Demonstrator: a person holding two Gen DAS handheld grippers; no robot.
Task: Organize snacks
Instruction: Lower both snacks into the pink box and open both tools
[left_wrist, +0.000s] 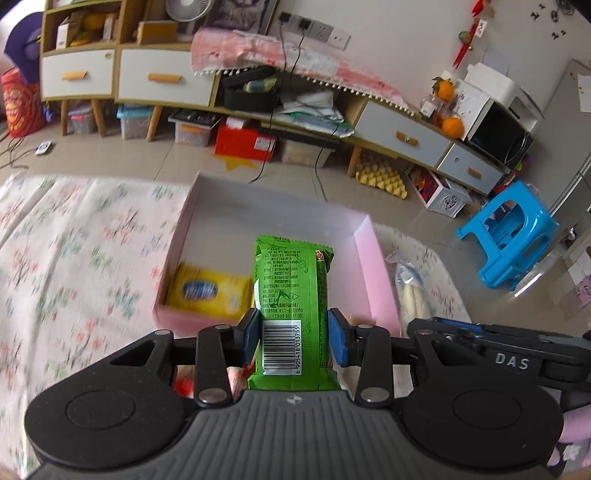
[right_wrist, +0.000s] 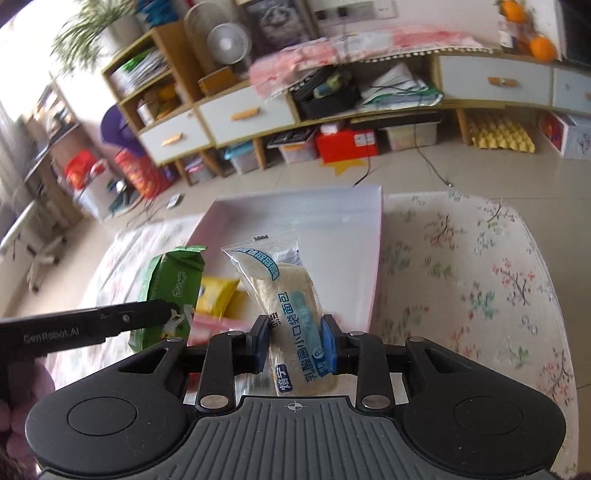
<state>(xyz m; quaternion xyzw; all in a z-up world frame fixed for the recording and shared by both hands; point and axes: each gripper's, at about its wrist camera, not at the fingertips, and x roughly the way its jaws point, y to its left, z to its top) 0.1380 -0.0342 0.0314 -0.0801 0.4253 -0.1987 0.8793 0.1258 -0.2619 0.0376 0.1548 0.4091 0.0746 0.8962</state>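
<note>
My left gripper (left_wrist: 291, 338) is shut on a green snack packet (left_wrist: 291, 280), held over the near edge of the pink box (left_wrist: 373, 266). A yellow snack pack (left_wrist: 208, 291) lies in the box's near left corner. My right gripper (right_wrist: 295, 345) is shut on a clear bread packet with blue print (right_wrist: 288, 306), held above the near right part of the pink box (right_wrist: 375, 258). In the right wrist view the left gripper (right_wrist: 159, 314) holds the green packet (right_wrist: 173, 280) to the left, with the yellow pack (right_wrist: 218, 291) below. The bread packet (left_wrist: 410, 291) and right gripper (left_wrist: 480, 343) show at right in the left wrist view.
The box sits on a floral cloth (right_wrist: 461, 280) covering the table. Beyond is tiled floor, a long low cabinet (left_wrist: 399, 136) with drawers and clutter, a blue plastic stool (left_wrist: 509, 236) and storage bins (right_wrist: 243, 158).
</note>
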